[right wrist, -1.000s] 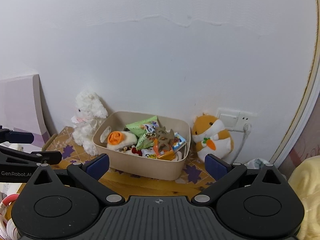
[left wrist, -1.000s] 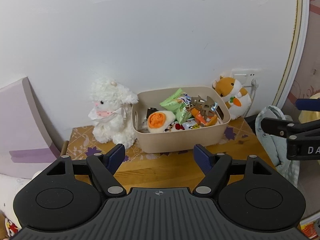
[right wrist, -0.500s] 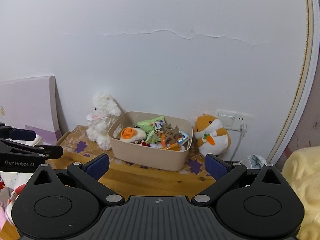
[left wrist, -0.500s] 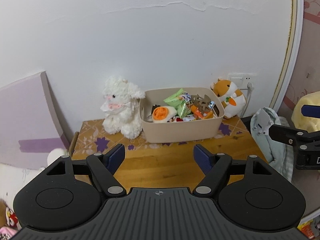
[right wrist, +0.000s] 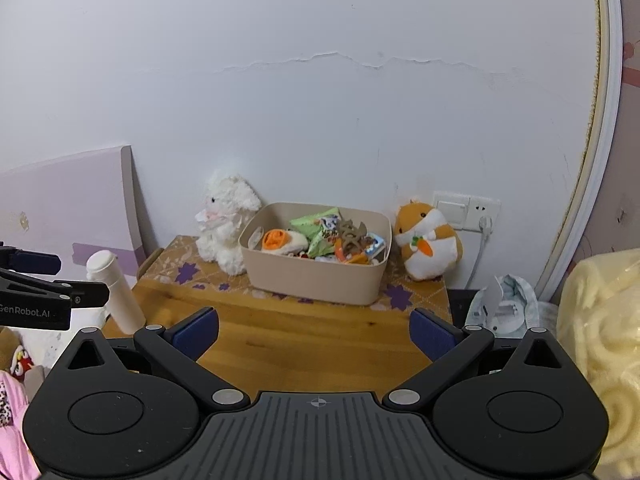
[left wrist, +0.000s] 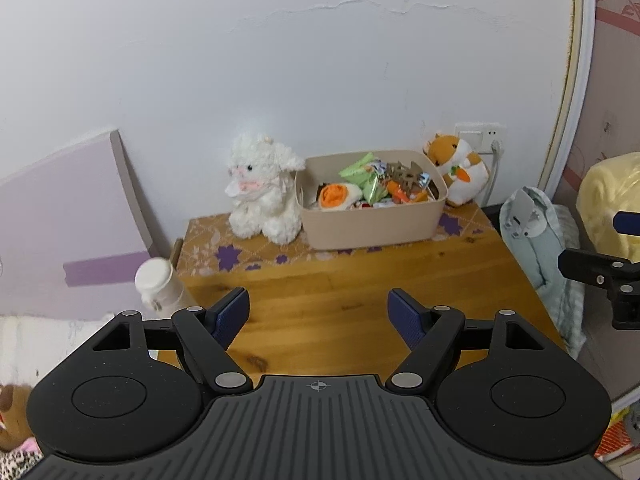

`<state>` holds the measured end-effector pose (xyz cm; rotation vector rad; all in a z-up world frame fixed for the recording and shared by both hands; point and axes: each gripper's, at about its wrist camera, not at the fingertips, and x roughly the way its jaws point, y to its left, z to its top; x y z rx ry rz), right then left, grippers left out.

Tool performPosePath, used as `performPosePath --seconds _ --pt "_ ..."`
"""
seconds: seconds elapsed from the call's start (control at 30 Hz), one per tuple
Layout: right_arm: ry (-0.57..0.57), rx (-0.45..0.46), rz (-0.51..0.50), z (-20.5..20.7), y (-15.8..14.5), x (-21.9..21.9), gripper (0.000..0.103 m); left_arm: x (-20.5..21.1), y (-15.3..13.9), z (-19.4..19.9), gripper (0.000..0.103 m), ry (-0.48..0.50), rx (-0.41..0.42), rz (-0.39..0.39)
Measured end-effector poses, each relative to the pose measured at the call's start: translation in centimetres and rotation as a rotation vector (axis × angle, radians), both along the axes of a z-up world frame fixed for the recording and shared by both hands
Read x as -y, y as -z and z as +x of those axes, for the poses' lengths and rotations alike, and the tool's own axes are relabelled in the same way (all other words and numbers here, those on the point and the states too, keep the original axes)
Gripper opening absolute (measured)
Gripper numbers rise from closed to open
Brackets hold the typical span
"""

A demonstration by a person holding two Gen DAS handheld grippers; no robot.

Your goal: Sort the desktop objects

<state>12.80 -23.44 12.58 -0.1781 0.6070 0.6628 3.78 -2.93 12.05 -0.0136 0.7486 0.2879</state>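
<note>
Bin (left wrist: 372, 222) sits well beyond both spread, empty tongs (left wrist: 318, 314).

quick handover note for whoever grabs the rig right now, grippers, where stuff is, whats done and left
Left gripper: open, empty, above the wooden table.
Right gripper: open, empty, above the table's near edge.
Beige bin stands by the wall, full of snack packets and small toys.
White lamb plush sits left of it, hamster plush right.
Done: small items are binned.
Left: apparently nothing loose on the tabletop.
</note>
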Motion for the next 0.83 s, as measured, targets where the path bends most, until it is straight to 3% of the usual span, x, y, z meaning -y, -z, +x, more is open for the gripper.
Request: performPosePath --seconds 0.2,0.83 --pt "0.009 -0.019 0.023 -0.9 -0.5 1.4 0.103 0.7 -0.4 -1.5 0.078 0.012 -0.013 -0.031" --pt "0.029 -0.026 -0.003 -1.3 -1.0 3.0 0.103 0.9 -0.5 -2.3 0.078 0.000 -0.037 -0.026"
